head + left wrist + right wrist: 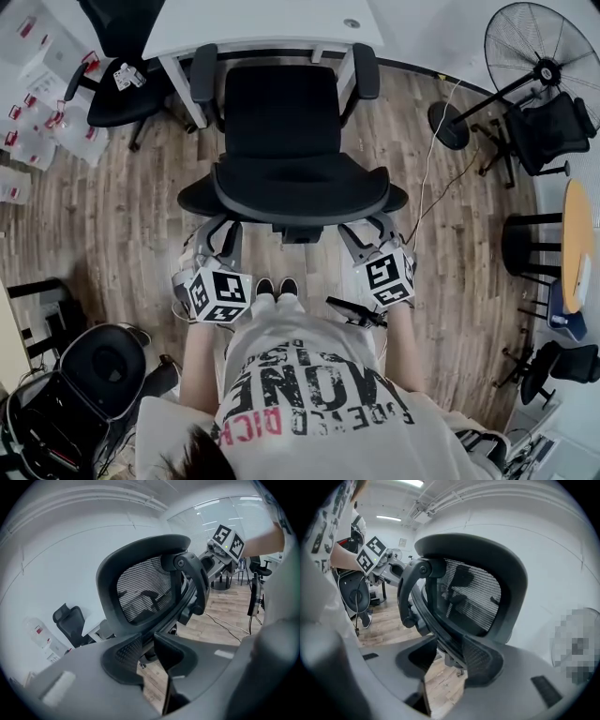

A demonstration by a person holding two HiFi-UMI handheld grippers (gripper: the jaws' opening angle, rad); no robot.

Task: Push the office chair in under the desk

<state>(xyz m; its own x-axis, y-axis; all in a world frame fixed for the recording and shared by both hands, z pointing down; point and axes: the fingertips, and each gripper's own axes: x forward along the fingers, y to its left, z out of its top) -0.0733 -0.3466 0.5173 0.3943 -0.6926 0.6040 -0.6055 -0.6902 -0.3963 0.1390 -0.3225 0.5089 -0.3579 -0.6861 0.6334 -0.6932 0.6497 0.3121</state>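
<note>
Both claws sit low behind the backrest (300, 192), one on each side: the left gripper (221, 234) is half open, the right gripper (367, 234) spread wide, the frame at their tips and not clamped, I'd say. The office chair (281, 103) stands straight ahead, seat front at the desk (272, 23) edge, so the push goes dead ahead, both sides even

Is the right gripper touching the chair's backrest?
Cannot tell. In the right gripper view the edge of the backrest runs between the open jaws of the right gripper; floor shows beside one jaw, the other side is unclear.
</note>
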